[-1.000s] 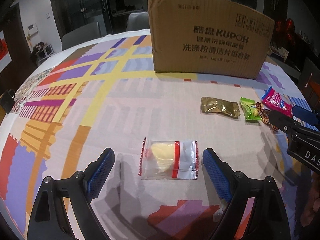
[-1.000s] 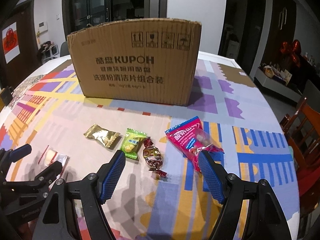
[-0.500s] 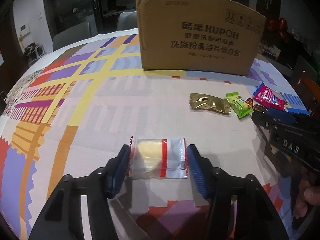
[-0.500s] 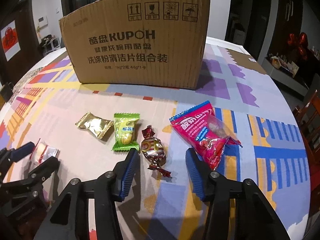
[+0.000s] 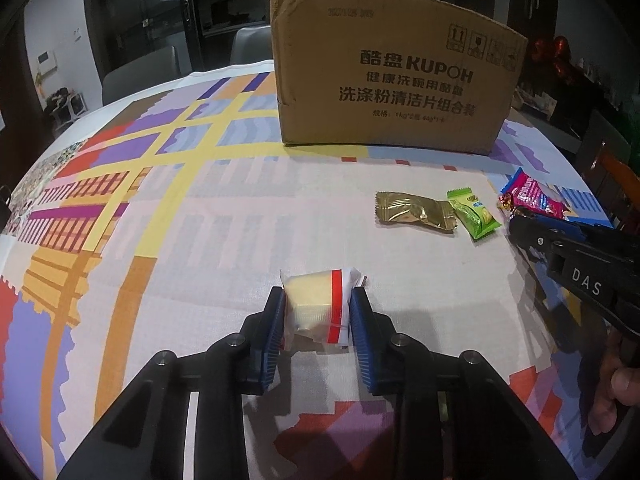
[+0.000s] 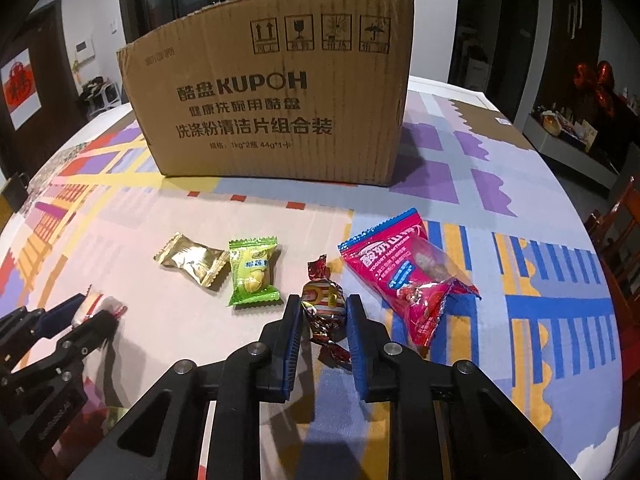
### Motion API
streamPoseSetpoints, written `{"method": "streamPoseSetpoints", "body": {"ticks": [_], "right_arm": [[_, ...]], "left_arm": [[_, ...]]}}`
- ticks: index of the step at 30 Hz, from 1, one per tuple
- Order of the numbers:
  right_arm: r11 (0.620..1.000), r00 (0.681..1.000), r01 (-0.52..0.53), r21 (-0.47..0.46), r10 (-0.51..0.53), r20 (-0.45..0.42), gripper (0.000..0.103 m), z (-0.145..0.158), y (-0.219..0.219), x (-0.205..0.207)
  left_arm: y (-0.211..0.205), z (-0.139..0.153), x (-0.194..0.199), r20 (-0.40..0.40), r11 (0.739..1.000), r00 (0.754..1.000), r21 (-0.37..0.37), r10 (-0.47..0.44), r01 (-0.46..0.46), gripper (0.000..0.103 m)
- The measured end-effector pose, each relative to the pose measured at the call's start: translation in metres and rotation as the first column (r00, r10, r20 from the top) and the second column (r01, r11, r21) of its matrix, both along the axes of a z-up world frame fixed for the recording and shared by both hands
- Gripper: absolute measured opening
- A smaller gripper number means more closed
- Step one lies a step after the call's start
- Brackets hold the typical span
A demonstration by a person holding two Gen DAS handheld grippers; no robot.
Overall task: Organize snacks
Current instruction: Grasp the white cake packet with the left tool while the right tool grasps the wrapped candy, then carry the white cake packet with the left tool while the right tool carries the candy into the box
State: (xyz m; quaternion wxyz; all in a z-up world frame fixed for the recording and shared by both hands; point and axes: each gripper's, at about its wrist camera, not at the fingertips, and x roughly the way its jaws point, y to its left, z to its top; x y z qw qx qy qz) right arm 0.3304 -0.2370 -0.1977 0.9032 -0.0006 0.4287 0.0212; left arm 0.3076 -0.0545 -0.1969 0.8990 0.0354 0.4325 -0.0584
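Observation:
My left gripper (image 5: pixel 317 296) is low over the patterned tablecloth. Its jaws are closing, and the blue pads squeeze a clear-wrapped yellow cake with a red stripe (image 5: pixel 312 304), crumpling the wrapper. My right gripper (image 6: pixel 323 301) is also closing, with its pads against a twisted red-and-gold foil candy (image 6: pixel 323 308) that rests on the cloth. Left of that candy lie a green packet (image 6: pixel 252 272) and a gold packet (image 6: pixel 192 262). A pink bag (image 6: pixel 408 280) lies to its right. A cardboard box (image 6: pixel 272 104) stands behind the row.
The round table's edge (image 6: pixel 580 420) curves close on the right, with a wooden chair (image 6: pixel 624 236) beyond it. In the left wrist view the right gripper (image 5: pixel 520 226) reaches in from the right, held by a hand (image 5: pixel 616 384). Grey chairs stand behind the table.
Both grippers' jaws have come together from wide open. The left now pinches the cake wrapper and the right clamps the foil candy. Neither hand has shifted noticeably.

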Motion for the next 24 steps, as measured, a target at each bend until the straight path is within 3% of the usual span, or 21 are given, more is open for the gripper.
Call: {"method": "streamPoseSetpoints", "body": {"ticks": [24], "right_arm": [[1.0,0.996,0.017,0.012,-0.018,0.088,0.023,0.053,-0.003,-0.014]], "left_arm": [[0.0,0.055,-0.006,0.086,1.0,0.996,-0.03,0.009,-0.007,0.032]]}}
